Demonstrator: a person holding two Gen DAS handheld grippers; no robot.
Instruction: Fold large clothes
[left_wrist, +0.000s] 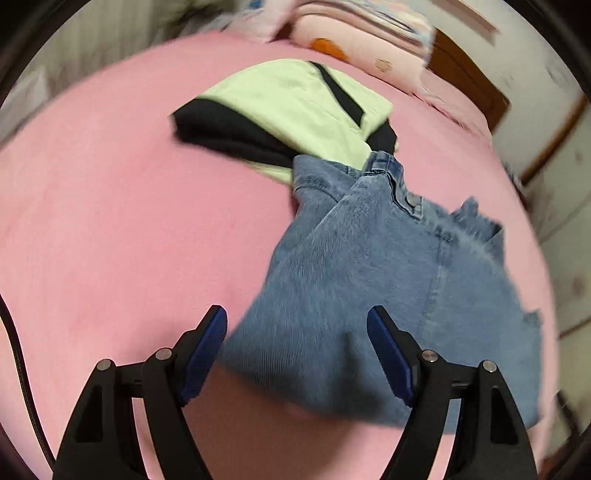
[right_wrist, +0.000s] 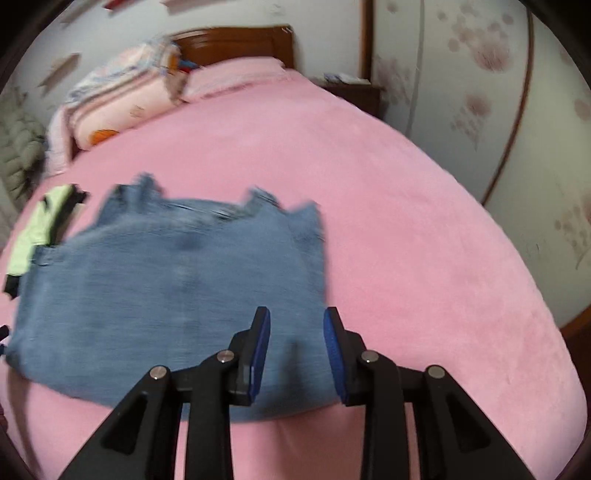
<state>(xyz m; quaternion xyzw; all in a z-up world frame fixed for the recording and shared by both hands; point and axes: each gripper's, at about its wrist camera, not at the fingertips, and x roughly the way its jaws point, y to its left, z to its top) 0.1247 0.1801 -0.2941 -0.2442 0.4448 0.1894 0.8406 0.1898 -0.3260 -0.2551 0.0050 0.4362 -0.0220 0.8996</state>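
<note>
A pair of blue jeans lies folded on the pink bed; it also shows in the right wrist view, with frayed hems at its far edge. My left gripper is open and empty, just above the near edge of the jeans. My right gripper is open and empty, over the near right corner of the jeans. A folded pale green and black garment lies beyond the jeans, touching their waistband; it shows at the left in the right wrist view.
Pink pillows and a folded quilt sit at the head of the bed by the wooden headboard. A wardrobe with floral doors stands along the right side. Bare pink bedcover lies right of the jeans.
</note>
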